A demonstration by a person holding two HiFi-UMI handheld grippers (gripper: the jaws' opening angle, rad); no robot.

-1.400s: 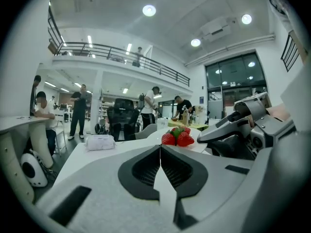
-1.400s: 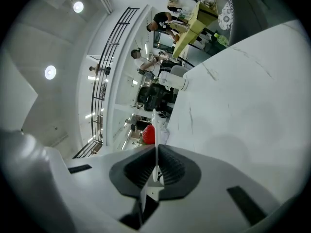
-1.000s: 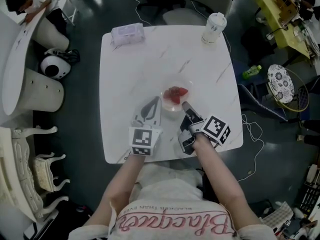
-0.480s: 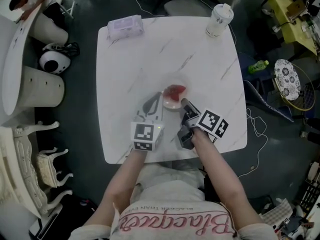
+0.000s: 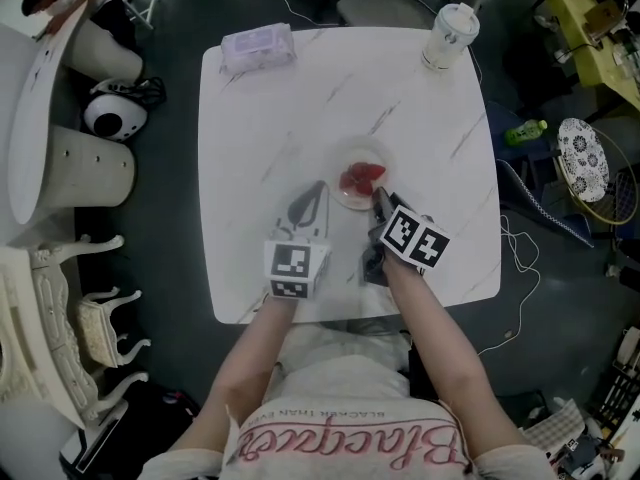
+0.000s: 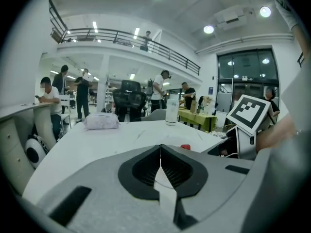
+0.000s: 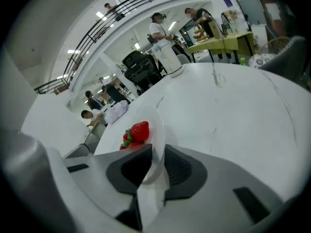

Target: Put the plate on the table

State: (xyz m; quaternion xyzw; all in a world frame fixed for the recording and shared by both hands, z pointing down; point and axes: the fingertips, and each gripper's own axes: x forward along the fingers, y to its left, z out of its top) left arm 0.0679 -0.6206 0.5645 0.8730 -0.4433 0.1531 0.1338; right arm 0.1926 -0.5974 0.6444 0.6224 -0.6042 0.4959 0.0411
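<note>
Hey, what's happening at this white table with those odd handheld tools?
A person at a white table holds a gripper in each hand. The right gripper is clamped on the rim of a small plate of strawberries near the table's middle; whether the plate rests fully on the tabletop is unclear. The left gripper is shut and empty beside it. A lidded cup and a pack of wipes sit at the far corners.

White plate [image 7: 156, 132], red strawberries [image 7: 139, 130] with green leaves, white table [image 5: 270, 118] veined grey
</note>
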